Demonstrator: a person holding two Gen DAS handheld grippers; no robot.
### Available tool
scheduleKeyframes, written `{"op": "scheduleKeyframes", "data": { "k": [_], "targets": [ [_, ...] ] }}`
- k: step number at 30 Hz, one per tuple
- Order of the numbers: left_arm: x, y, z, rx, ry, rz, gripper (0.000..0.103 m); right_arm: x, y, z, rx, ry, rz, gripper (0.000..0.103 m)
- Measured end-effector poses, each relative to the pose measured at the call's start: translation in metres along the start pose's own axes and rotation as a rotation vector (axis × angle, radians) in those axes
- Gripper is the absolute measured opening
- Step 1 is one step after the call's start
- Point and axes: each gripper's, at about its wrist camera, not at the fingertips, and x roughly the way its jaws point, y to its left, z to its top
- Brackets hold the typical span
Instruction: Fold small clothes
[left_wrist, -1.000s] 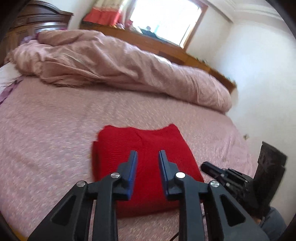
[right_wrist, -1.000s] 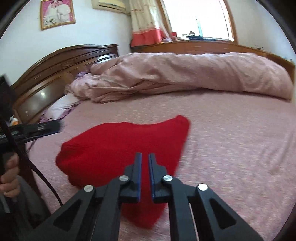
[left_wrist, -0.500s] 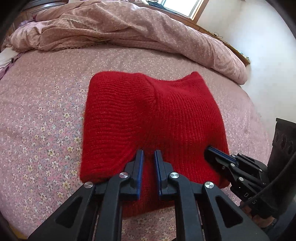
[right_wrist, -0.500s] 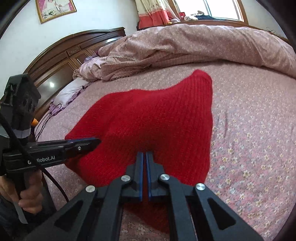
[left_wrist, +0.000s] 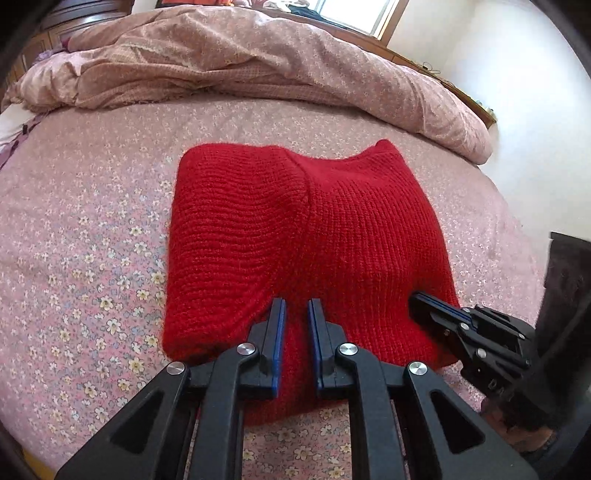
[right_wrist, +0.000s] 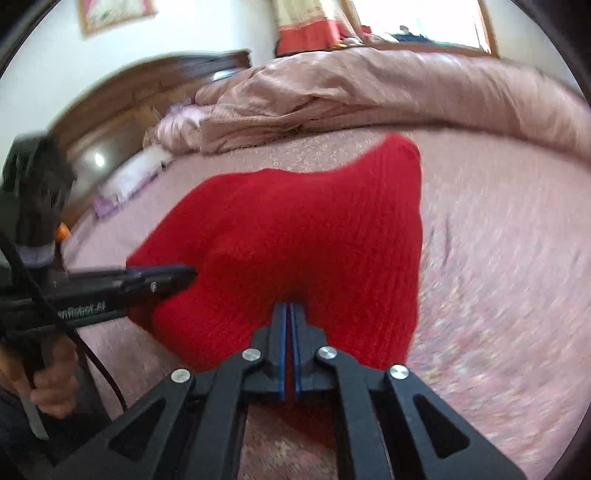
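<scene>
Here, the left gripper has its blue-lined fingers parted by a narrow gap, poised over the near edge of the red knitted garment; whether fabric lies between them cannot be told. The right gripper has its fingers pressed nearly together, with red knit showing in the slit between them, so it grips the same near edge further along. In the left wrist view the right gripper enters from the right with its tip touching the garment's near right corner. In the right wrist view, which is motion-blurred, the left gripper enters from the left, held by a hand. The garment lies folded on the pink floral bedsheet, near the bed's near edge. A rumpled pink duvet is heaped along the far edge, and a dark wooden headboard stands at the left.
</scene>
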Motion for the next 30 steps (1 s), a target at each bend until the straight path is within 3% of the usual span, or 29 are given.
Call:
{"op": "scheduleKeyframes", "data": {
  "k": [4,7,10,13,14,15,20,24,28,30],
  "targets": [
    [0.0,-0.004,0.004,0.017,-0.009,0.01,0.008,0.001,-0.012,0.006,0.055,0.033,0.068,0.0],
    [-0.01,-0.005,0.006,0.01,-0.033,-0.009,0.008,-0.011,-0.019,0.009,0.119,-0.016,0.11,0.0],
    [-0.023,-0.002,0.012,0.013,-0.071,-0.049,0.013,-0.027,-0.029,0.016,0.179,-0.064,0.143,0.007],
    [-0.031,0.002,0.023,0.03,-0.091,-0.046,0.037,-0.038,-0.034,0.023,0.185,-0.105,0.088,0.031],
    [-0.033,0.002,0.024,0.031,-0.102,-0.029,0.05,-0.042,-0.037,0.025,0.185,-0.113,0.071,0.043],
    [-0.036,0.004,0.027,0.033,-0.113,-0.008,0.057,-0.045,-0.042,0.028,0.187,-0.118,0.06,0.048],
    [-0.043,0.019,0.031,0.0,-0.141,0.053,0.07,-0.042,-0.064,0.037,0.224,-0.064,0.075,0.064],
    [-0.021,0.037,0.031,-0.051,-0.063,0.077,0.071,-0.032,-0.074,0.032,0.259,-0.006,0.104,0.07],
    [0.008,0.058,0.017,-0.117,0.044,-0.004,0.074,-0.014,-0.075,0.022,0.269,0.083,0.138,0.074],
    [0.017,0.068,0.012,-0.16,0.074,-0.083,0.074,-0.007,-0.075,0.017,0.27,0.113,0.156,0.084]
  ]
}}
